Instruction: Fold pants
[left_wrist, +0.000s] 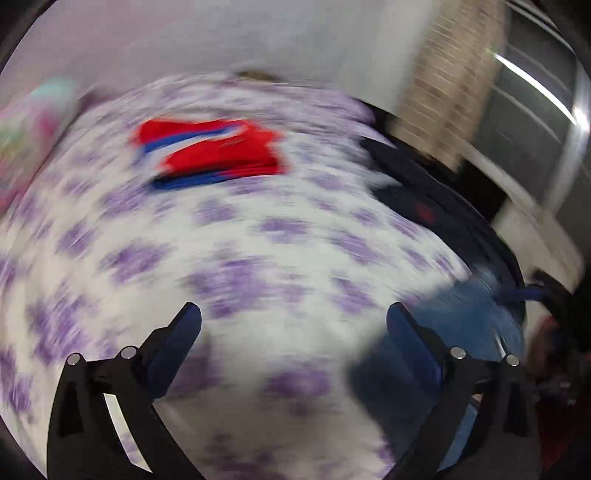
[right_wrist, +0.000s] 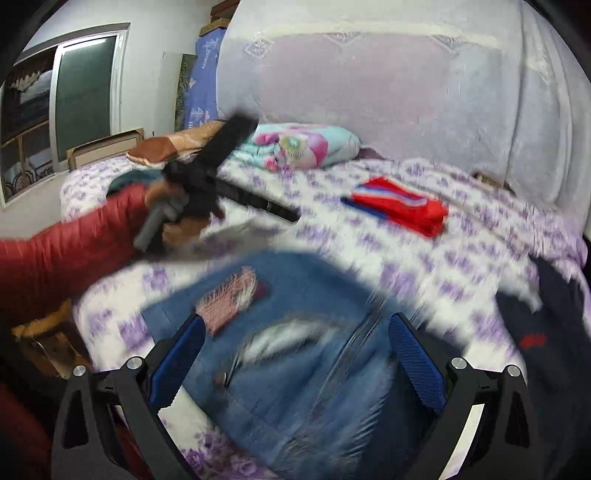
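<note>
Blue jeans (right_wrist: 303, 369) with a pink patch (right_wrist: 229, 299) lie crumpled on the purple-flowered bedsheet (right_wrist: 461, 258), blurred by motion. My right gripper (right_wrist: 297, 317) stands open just above them, its blue pads wide apart and not pressing on the cloth. A hand (right_wrist: 159, 195) in a red sleeve holds my left gripper (right_wrist: 267, 168) up to the left above the bed. In the blurred left wrist view, the left gripper (left_wrist: 294, 308) is open over bare sheet (left_wrist: 258, 258) with nothing between its fingers. An edge of the jeans (left_wrist: 472, 314) shows by its right finger.
A folded red, white and blue garment (right_wrist: 399, 206) (left_wrist: 214, 147) lies further back on the bed. A dark garment (right_wrist: 535, 325) (left_wrist: 424, 206) lies at the right edge. A flowered pillow (right_wrist: 299, 144) rests against the lace-covered headboard (right_wrist: 369, 74). A window (right_wrist: 85, 92) is at left.
</note>
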